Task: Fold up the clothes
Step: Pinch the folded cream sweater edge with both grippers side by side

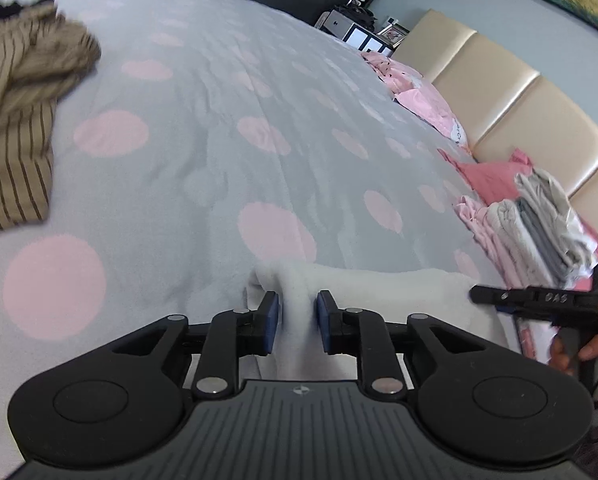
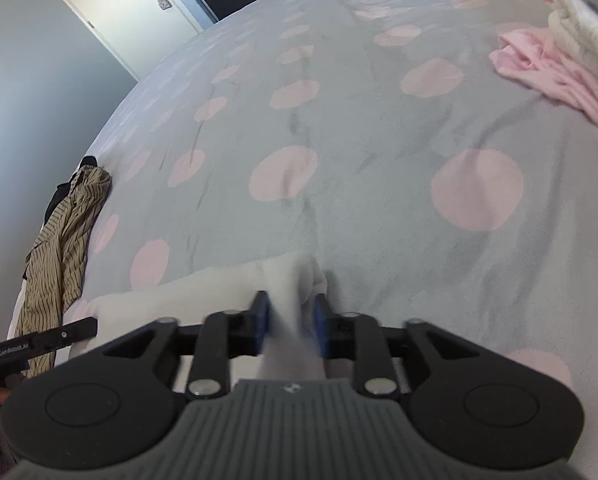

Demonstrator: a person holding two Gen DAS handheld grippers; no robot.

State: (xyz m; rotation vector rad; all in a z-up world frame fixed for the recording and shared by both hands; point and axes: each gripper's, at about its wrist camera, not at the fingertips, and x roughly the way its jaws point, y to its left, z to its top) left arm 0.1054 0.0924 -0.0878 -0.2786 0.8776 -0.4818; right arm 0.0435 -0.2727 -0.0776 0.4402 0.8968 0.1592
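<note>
A white fleecy garment point(image 1: 383, 284) lies at the near edge of the bed, stretched between my two grippers. My left gripper point(image 1: 297, 320) is shut on its left corner, which bunches between the blue pads. My right gripper point(image 2: 292, 326) is shut on the other corner of the same white garment point(image 2: 187, 292). The right gripper also shows in the left wrist view point(image 1: 539, 300), at the right edge. The left gripper also shows in the right wrist view point(image 2: 39, 344), at the left edge.
A grey bedspread with pink dots point(image 1: 227, 128) covers the bed. A tan striped shirt point(image 1: 15, 120) lies crumpled at the left. A stack of folded clothes point(image 1: 535, 220) and pink pillows point(image 1: 423, 100) sit by the beige headboard point(image 1: 511, 96).
</note>
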